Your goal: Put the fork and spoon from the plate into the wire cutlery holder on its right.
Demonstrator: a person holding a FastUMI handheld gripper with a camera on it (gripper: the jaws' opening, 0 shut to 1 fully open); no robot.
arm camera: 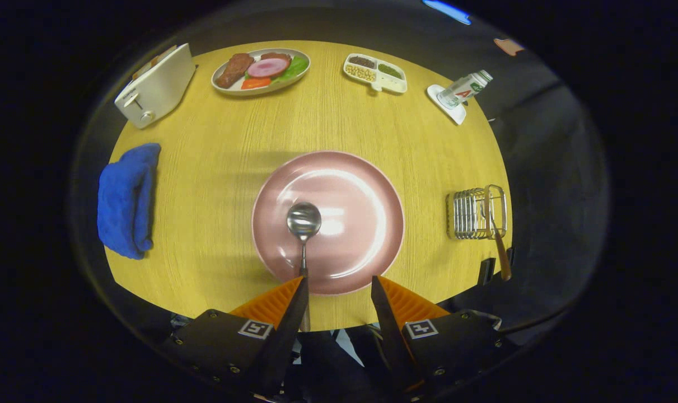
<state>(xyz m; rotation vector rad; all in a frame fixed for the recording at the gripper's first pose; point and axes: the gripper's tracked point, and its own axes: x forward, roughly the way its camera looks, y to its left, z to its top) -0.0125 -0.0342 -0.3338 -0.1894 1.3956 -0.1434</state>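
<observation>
A pink plate lies in the middle of the round wooden table. On it rests a metal spoon, bowl toward the plate's centre, its handle running back over the near rim beside my left finger. To the plate's right stands the wire cutlery holder, with a wooden-handled fork leaning in it, handle sticking out toward me. My gripper hovers above the plate's near rim, open, with nothing between its fingers; the spoon handle passes just inside the left fingertip.
A folded blue cloth lies left of the plate. At the far side stand a white toaster, an oval dish of food, a divided snack tray and a tipped bottle on a white coaster.
</observation>
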